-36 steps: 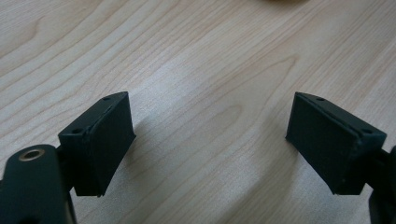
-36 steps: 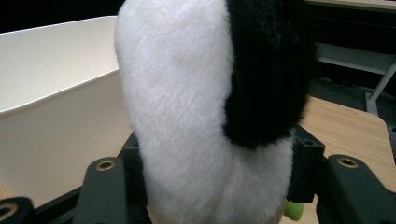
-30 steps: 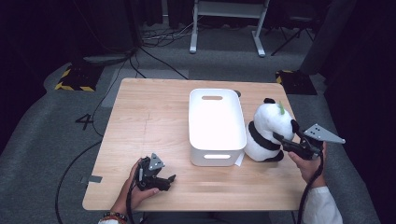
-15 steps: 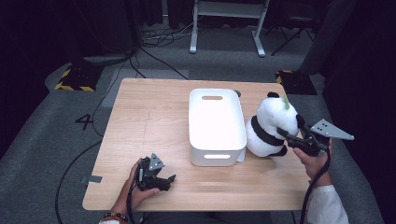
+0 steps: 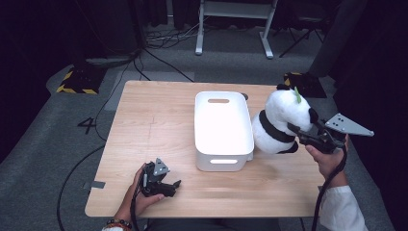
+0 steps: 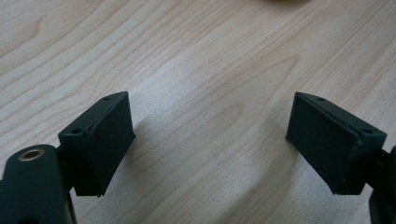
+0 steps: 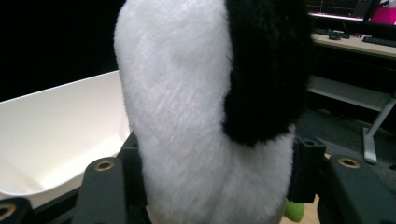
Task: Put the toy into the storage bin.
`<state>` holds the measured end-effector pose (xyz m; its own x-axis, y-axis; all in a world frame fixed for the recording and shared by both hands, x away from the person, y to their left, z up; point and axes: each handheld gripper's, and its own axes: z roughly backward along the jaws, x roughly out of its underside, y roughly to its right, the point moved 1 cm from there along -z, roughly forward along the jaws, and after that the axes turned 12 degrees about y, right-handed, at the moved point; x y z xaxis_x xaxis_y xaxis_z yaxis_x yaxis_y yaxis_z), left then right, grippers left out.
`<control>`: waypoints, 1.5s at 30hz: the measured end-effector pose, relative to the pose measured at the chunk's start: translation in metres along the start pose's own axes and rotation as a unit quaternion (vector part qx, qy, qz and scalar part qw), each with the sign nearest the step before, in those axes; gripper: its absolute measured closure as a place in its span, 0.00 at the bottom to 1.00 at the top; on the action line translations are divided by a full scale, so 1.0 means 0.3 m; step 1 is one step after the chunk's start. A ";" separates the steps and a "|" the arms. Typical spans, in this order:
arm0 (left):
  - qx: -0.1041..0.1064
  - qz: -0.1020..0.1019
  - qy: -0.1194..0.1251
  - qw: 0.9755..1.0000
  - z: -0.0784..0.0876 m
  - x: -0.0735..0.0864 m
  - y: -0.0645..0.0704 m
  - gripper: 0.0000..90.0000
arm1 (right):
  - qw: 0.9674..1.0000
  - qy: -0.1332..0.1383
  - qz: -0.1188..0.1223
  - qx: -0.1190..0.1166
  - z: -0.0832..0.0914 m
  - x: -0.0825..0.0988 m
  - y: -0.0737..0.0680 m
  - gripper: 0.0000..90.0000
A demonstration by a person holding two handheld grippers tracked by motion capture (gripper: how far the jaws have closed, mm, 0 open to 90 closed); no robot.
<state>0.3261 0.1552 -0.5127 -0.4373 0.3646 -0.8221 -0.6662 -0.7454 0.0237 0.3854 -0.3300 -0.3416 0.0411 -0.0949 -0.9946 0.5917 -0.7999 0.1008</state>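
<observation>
A black-and-white plush panda (image 5: 279, 122) hangs just above the table's right side, right beside the white bin (image 5: 222, 129). My right gripper (image 5: 297, 132) is shut on the panda from the right, and its fur (image 7: 196, 112) bulges up between the jaws in the right gripper view. The bin's white inside (image 7: 56, 126) lies to the left behind it. My left gripper (image 5: 171, 185) rests low near the table's front left, held in a hand. Its pads (image 6: 105, 140) stand apart over bare wood with nothing between them.
The wooden table (image 5: 149, 120) has free room left of the bin. Beyond the far edge are a white desk frame (image 5: 235, 29), floor cables (image 5: 159, 48) and a yellow-black striped block (image 5: 77, 82). A dark chair base (image 5: 303, 79) stands at the far right.
My right gripper has lifted the panda up off the table, tipping it toward the bin. The left hand and its gripper have stayed put.
</observation>
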 end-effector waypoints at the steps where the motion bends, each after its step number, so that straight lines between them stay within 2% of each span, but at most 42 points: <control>1: 0.000 0.000 0.000 1.000 0.000 0.000 0.000 0.17 | 1.000 0.001 0.003 -0.001 -0.001 -0.007 0.000 0.46; 26: 0.000 0.000 0.000 1.000 0.000 0.000 0.000 0.17 | 1.000 0.018 0.016 -0.007 -0.008 -0.093 -0.008 0.45; 30: 0.001 0.000 0.000 1.000 0.000 0.000 0.000 0.16 | 0.999 0.028 0.007 -0.013 0.002 -0.108 -0.005 0.45; 45: 0.001 0.000 0.000 1.000 -0.001 0.000 0.000 0.16 | 0.998 0.042 0.023 -0.032 0.003 -0.167 -0.051 0.45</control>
<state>0.3263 0.1552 -0.5127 -0.4369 0.3643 -0.8224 -0.6671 -0.7446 0.0245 0.3737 -0.3135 -0.2933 0.1363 -0.0788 -0.9875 0.6371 -0.7564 0.1482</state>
